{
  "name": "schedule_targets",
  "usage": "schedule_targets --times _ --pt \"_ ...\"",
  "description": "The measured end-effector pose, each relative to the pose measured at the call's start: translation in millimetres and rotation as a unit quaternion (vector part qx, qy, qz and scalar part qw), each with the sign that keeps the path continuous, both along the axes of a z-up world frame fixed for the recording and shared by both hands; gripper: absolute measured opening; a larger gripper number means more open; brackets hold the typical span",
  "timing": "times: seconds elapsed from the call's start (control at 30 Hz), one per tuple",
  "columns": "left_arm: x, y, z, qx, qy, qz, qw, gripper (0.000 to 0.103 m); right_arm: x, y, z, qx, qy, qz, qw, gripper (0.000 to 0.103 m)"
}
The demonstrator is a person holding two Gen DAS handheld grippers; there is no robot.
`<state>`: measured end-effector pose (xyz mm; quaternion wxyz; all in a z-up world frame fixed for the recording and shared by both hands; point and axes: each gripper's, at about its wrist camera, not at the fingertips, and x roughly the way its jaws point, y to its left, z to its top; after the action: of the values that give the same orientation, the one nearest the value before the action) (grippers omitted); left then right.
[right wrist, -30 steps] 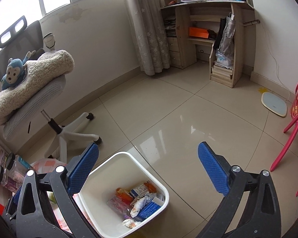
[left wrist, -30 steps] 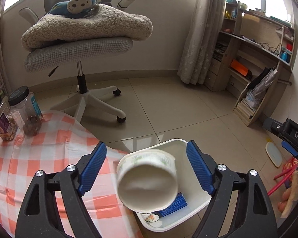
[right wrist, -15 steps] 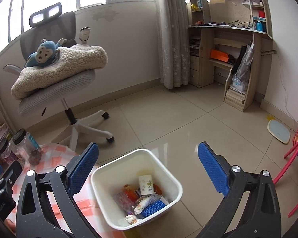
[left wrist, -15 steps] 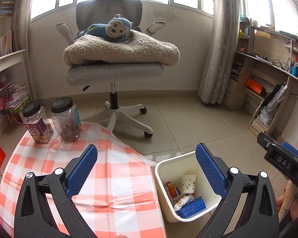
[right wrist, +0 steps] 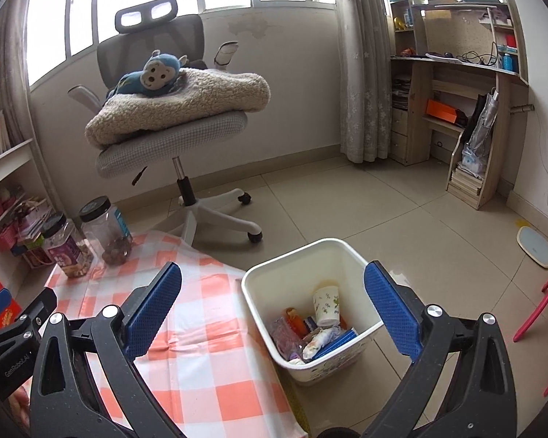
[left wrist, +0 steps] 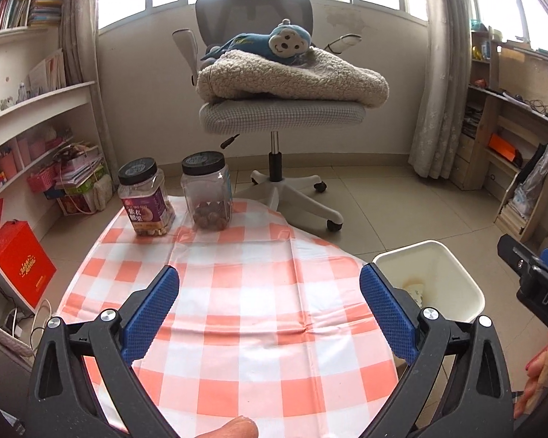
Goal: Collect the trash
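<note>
Paper cup [right wrist: 325, 305] now dropped into white bin [right wrist: 365, 332] right of checked table [left wrist: 237, 292]; left gripper [left wrist: 269, 312] and right gripper [right wrist: 273, 308] both spread wide, empty, pulled back.

In the left wrist view, we find the white bin [left wrist: 467, 284] partly hidden behind the left gripper's [left wrist: 268, 308] right finger [left wrist: 387, 314], so that only a paper cup [left wrist: 414, 290] shows inside. The right gripper [left wrist: 537, 284] is cut off by the frame edge. In the right wrist view, the wrappers [right wrist: 312, 339] under the cup overlap; we cannot identify them singly, though one is possibly a blue carton.
</note>
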<state>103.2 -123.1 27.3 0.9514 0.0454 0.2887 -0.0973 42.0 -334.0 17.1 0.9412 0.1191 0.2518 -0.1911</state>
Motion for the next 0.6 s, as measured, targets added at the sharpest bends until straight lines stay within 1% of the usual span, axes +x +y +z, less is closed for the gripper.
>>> schedule_targets --times 0.13,0.2,0.3,0.47,0.6 --pt "1.8 25.9 -17.6 -0.028 0.0 0.018 0.9995 0.096 11.9 23.4 -14.3 -0.023 0.021 0.03 0.999 0.096" --pt "5.9 33.3 -24.0 -0.03 0.011 0.022 0.9993 0.096 16.6 31.1 -18.3 -0.034 0.023 0.037 0.998 0.096" --pt "12.0 42.9 -28.7 -0.046 0.031 0.022 0.9983 0.096 23.3 37.8 -20.6 -0.039 0.02 0.045 0.998 0.096" --pt "18.0 49.3 -36.6 -0.041 0.051 0.035 0.9972 0.096 33.9 48.2 -23.0 -0.029 0.018 0.059 0.998 0.096" --pt "16.1 51.0 -37.0 -0.031 0.046 0.044 0.9975 0.096 37.1 55.1 -24.2 -0.031 0.017 0.066 0.997 0.096"
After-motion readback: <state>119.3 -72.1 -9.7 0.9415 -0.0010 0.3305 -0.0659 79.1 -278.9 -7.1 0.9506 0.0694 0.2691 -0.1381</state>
